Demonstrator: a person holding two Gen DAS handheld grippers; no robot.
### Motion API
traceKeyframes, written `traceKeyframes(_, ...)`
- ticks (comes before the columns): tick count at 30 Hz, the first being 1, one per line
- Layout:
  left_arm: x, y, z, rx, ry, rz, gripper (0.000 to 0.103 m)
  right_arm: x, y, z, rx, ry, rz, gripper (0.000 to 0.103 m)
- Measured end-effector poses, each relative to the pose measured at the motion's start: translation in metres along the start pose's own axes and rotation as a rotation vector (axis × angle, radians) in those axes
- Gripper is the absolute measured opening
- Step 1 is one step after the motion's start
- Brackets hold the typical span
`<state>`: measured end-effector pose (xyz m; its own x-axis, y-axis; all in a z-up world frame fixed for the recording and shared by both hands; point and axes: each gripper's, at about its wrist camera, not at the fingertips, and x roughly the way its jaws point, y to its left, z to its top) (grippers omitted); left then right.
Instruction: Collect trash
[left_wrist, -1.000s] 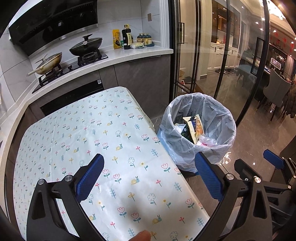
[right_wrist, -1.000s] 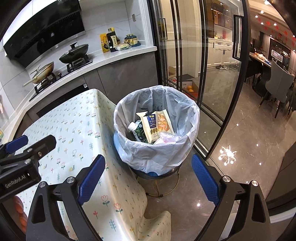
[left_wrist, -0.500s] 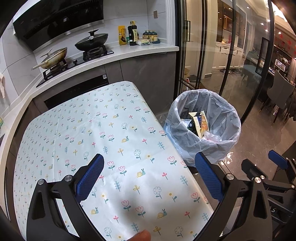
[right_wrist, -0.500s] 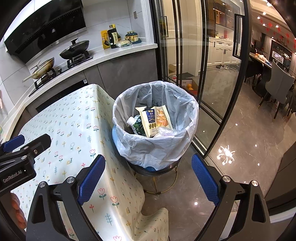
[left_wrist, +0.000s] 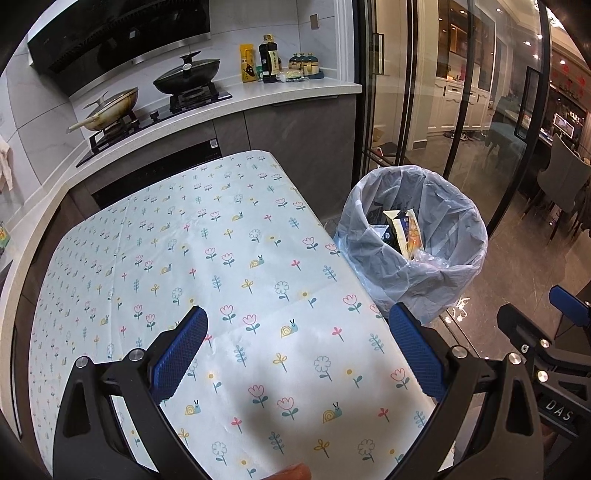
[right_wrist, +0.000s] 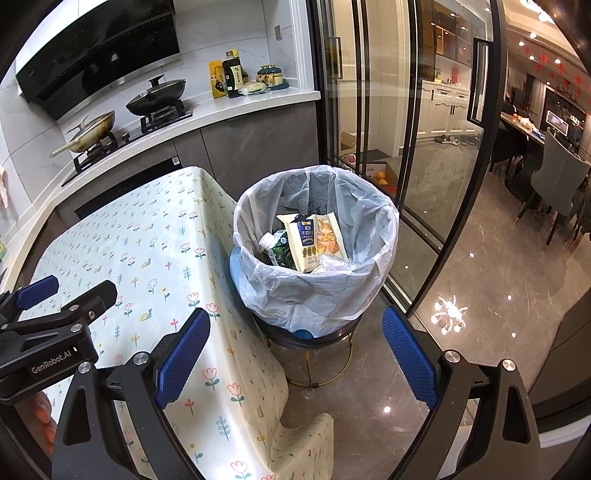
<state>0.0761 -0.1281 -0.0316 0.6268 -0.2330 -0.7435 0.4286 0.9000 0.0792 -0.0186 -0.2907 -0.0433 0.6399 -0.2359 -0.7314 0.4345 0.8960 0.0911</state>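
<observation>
Left gripper (left_wrist: 297, 354) jaws wide, empty, over floral tablecloth (left_wrist: 221, 258); lined trash bin (left_wrist: 413, 243) at 2 o'clock, wrappers inside

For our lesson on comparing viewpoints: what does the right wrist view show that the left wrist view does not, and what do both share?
Only the right wrist view shows the bin's gold wire stand, the green bottle in the bin and the left gripper, open. Only the left wrist view shows the right gripper, open. Both show the lined trash bin, the snack packet, the floral tablecloth and the stove pans.
</observation>
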Motion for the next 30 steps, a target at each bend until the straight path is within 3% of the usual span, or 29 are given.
traceKeyframes(22, 0.006, -0.01, -0.002, 0.008, 0.032, -0.026, 0.094, -0.003, -0.002, 0.004, -0.011, -0.016, -0.001, 0.091)
traceKeyframes(30, 0.004, -0.017, -0.002, 0.012, 0.011, -0.004, 0.094, -0.003, -0.002, 0.004, -0.012, -0.016, -0.001, 0.091)
